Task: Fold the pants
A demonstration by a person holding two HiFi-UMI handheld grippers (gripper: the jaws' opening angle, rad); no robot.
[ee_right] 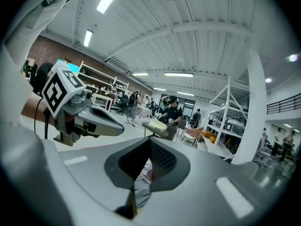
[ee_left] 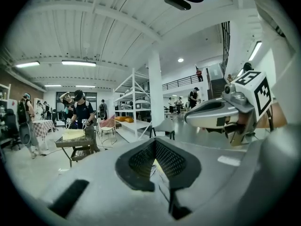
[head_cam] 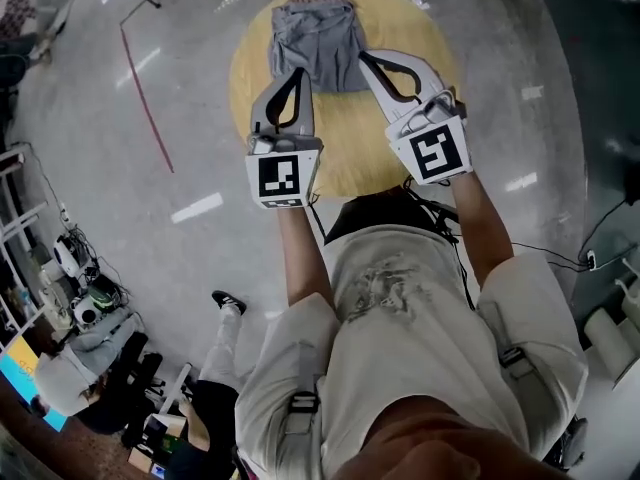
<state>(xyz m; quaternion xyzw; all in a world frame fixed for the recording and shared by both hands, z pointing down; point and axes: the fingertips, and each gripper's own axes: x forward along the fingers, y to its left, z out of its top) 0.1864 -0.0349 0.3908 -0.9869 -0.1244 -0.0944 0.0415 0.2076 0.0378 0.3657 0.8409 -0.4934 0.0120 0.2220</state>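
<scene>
Grey pants [head_cam: 318, 40] lie bunched on the far half of a round wooden table [head_cam: 350, 143]. My left gripper [head_cam: 298, 73] is shut, with its tips at the pants' near left corner. My right gripper [head_cam: 366, 58] is shut at the near right corner. Both are held above the table, pointing away from me, and the near edge of the pants looks lifted between them. In the right gripper view the jaws [ee_right: 149, 142] are pressed together and grey cloth [ee_right: 140, 192] hangs below them. The left gripper view shows its jaws [ee_left: 155, 142] shut, with only a sliver of yellow table under them.
Polished concrete floor with a red line [head_cam: 145, 98] surrounds the table. Cables and gear [head_cam: 80, 288] sit at the left, near a seated person [head_cam: 70, 378]. Ahead, a person [ee_left: 83, 114] works at a small table, with white shelving [ee_left: 134, 107] and a pillar [ee_left: 156, 93] behind.
</scene>
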